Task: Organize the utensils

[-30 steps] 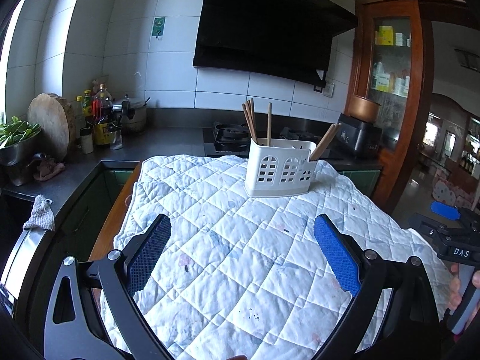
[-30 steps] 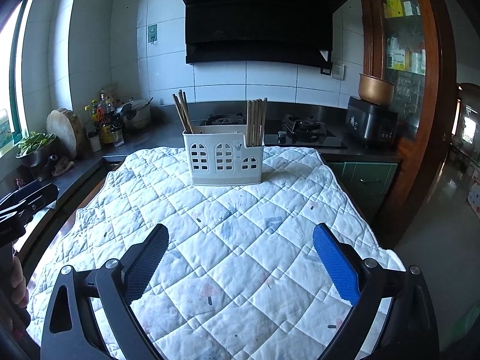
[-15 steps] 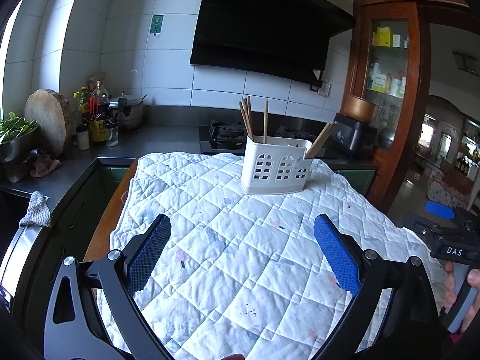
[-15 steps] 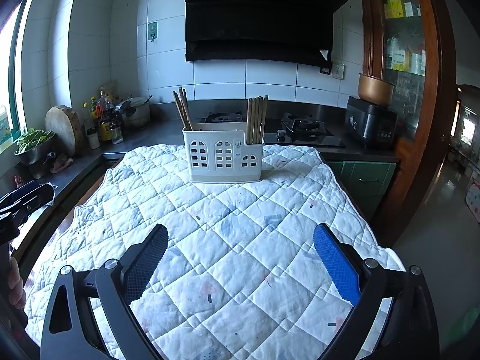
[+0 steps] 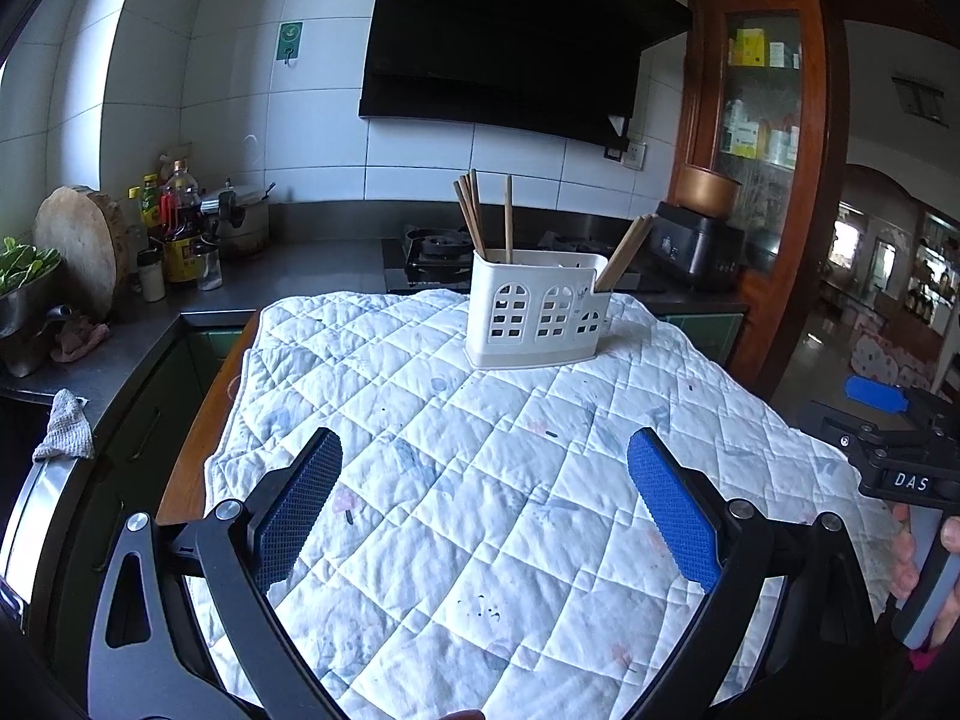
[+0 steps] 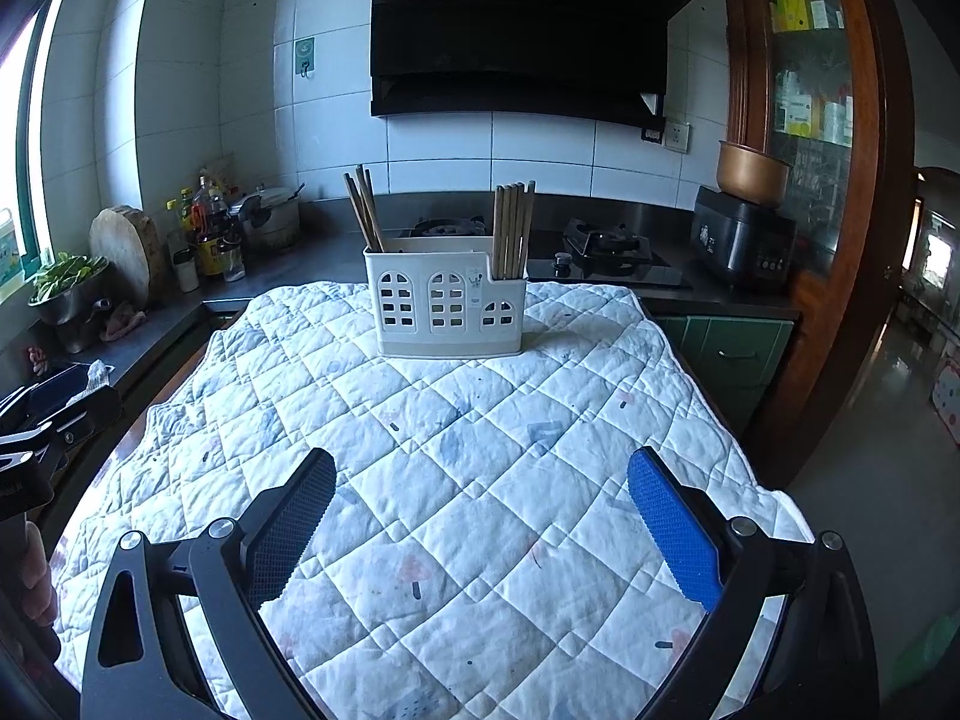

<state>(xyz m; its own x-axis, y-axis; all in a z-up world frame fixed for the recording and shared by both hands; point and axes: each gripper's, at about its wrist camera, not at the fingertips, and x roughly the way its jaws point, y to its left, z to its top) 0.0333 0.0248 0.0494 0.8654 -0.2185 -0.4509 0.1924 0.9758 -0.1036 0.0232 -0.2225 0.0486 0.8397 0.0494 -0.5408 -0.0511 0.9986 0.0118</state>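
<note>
Chopsticks stand in two bunches in the white holder (image 6: 447,312), which sits near the far edge of the quilted cloth (image 6: 456,480) covering the table. One bunch (image 6: 362,207) leans in the holder's left end compartment; the other bunch (image 6: 512,228) stands close together in the lower right end compartment. From the left wrist view a single stick (image 5: 509,219) stands apart from the left bunch, though whether it sits in the same compartment cannot be told. No loose utensil shows anywhere on the cloth, from near edge to far edge. Judging by that, the sorting looks finished or nearly so, with at most some tidying of the leaning sticks left. The left gripper (image 5: 483,501) is spread wide and holds nothing, low over the near part of the cloth; the right gripper (image 6: 480,507) is likewise spread and empty. Both are well apart from the holder.
</note>
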